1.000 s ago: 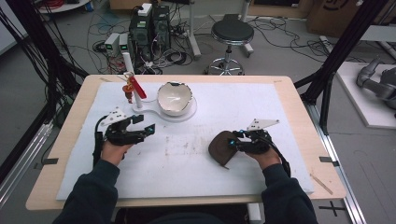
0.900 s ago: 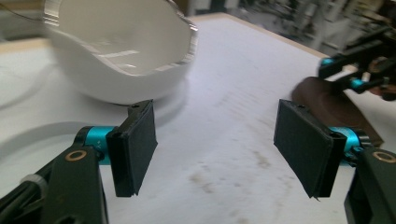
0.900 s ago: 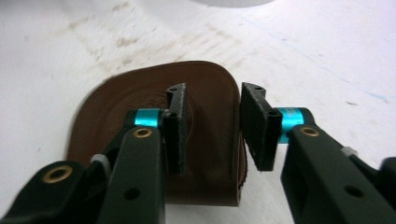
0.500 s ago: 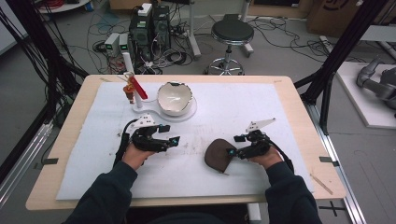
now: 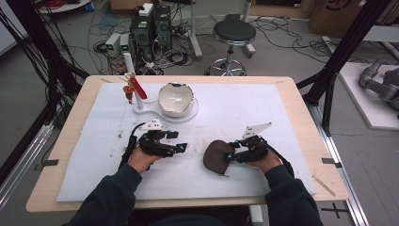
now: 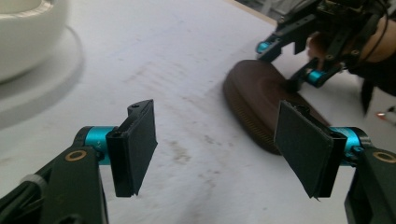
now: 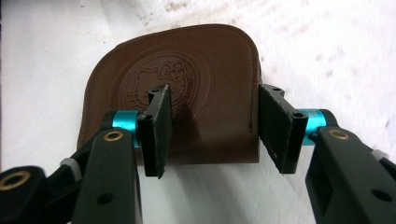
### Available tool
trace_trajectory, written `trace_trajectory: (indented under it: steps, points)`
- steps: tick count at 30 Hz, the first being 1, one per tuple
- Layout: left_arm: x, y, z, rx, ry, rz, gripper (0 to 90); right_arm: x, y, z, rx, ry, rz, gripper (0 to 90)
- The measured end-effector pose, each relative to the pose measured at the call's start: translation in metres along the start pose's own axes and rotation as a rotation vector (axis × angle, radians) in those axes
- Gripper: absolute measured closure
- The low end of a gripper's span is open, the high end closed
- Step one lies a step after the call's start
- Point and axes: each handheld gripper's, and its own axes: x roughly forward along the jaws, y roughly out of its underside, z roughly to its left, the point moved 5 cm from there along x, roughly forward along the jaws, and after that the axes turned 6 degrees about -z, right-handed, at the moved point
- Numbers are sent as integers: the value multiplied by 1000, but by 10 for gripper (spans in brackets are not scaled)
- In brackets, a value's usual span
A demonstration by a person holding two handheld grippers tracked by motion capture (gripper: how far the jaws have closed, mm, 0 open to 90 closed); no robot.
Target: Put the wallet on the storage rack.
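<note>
Brown leather, a small coin pouch (image 7: 187,88) with one flat edge and one rounded, lies on the white mat (image 5: 282,113) right under the right gripper (image 5: 234,154), whose jaws have just been closing and now stand part-way together over its near edge, pads not pressing on it. Since a second ago the left gripper (image 5: 181,148) has slid in toward the pouch, jaws apart and empty; likely both are about to work it open. Embossed on the flap is a round seal with a bow-wearing cat face; its lettering is unreadable. Farther off stand a white bowl (image 5: 176,99) and a red-tagged stand (image 5: 134,89)
</note>
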Motion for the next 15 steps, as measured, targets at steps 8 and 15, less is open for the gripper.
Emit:
trace_trajectory:
  steps: [8, 15]
  points:
    - [35, 14, -24, 14, 66, 104, 288, 3, -12, 12, -143, 52, -52, 498]
    - [46, 21, -28, 25, 93, 156, 405, 3, -18, 18, -223, 76, -68, 507]
